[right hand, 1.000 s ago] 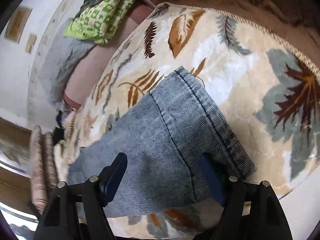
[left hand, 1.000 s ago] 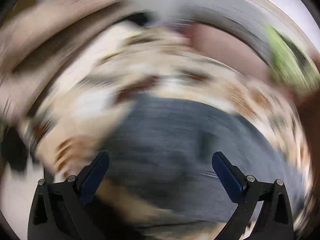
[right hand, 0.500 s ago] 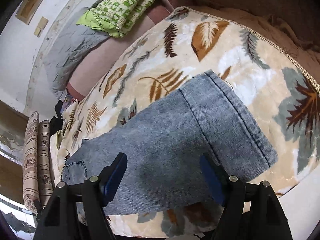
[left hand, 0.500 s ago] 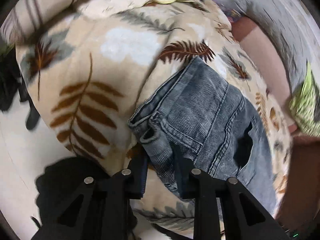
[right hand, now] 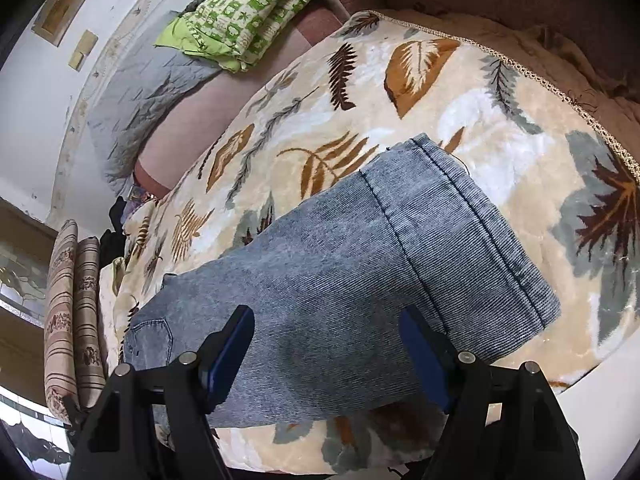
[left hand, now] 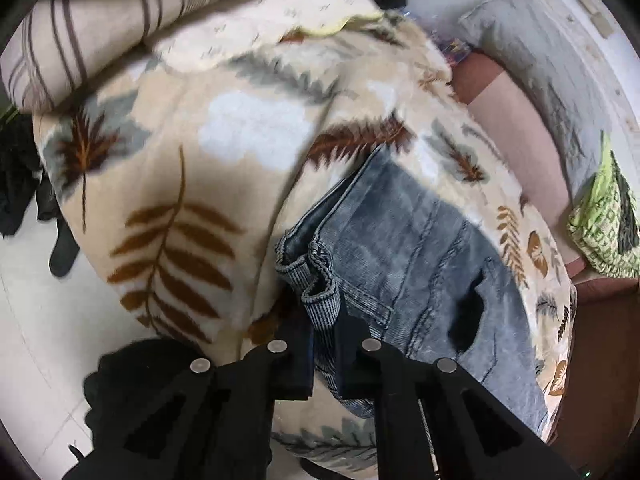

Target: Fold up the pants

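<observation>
The pants (left hand: 420, 264), a grey-blue washed denim pair, are being kept spread lengthwise on a cream blanket (left hand: 192, 184) printed with brown and grey leaves, which is covering a bed. In the left wrist view, the waistband corner of the pants is being pinched by the left gripper (left hand: 325, 344); its jaws are being pressed together on the bunched, ribbed fabric near the blanket's edge, and a dark opening is being shown further along the denim. In the right wrist view, the right gripper (right hand: 328, 354) is being held over the leg portion, its jaws being kept spread wide with the denim lying below and between them; whether the pads are touching the fabric cannot be told. The hemmed leg end is being shown beyond the right jaws, flat on the blanket. A folded green patterned cloth (right hand: 244, 12) is being kept well apart, beside a grey quilt (right hand: 136, 92). Striped cushions (right hand: 72, 312) are being shown at the bed's far end.
</observation>
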### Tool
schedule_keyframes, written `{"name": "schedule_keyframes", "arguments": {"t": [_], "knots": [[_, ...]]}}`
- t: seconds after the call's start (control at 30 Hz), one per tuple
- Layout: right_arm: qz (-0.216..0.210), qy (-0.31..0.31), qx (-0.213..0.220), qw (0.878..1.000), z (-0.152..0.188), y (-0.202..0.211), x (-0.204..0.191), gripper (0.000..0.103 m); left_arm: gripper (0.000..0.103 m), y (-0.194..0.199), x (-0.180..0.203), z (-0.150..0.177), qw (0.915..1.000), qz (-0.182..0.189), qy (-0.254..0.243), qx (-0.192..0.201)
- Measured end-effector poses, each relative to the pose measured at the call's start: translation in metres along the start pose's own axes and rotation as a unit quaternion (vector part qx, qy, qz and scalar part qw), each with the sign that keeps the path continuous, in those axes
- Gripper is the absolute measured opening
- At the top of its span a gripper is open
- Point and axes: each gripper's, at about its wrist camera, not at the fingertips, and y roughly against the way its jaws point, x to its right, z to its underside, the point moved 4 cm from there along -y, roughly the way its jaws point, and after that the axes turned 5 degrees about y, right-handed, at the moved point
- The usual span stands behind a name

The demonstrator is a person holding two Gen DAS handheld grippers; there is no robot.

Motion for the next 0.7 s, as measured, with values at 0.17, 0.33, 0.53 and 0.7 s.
{"name": "schedule_keyframes", "arguments": {"t": [0.17,0.33,0.53,0.7], "knots": [[0.010,0.009,-0.007,1.000,0.000,-0.005,0.000,0.078,0.008,0.024,0.023,-0.010,0.9962,-0.006,-0.066,0.056],[0.029,0.045,-0.030,0.998,0.012,-0.033,0.004,0.085,0.013,-0.028,-0.020,-0.010,0.9982,-0.047,-0.027,-0.023],[0.025,0.056,-0.034,0.998,0.011,-0.035,0.003,0.089,0.015,-0.011,-0.013,-0.018,0.9978,-0.046,-0.047,0.007],[-0.028,-0.001,-0.014,1.000,0.008,-0.014,0.012,0.091,0.028,0.010,-0.012,-0.017,0.9956,-0.069,-0.047,0.044]]}}
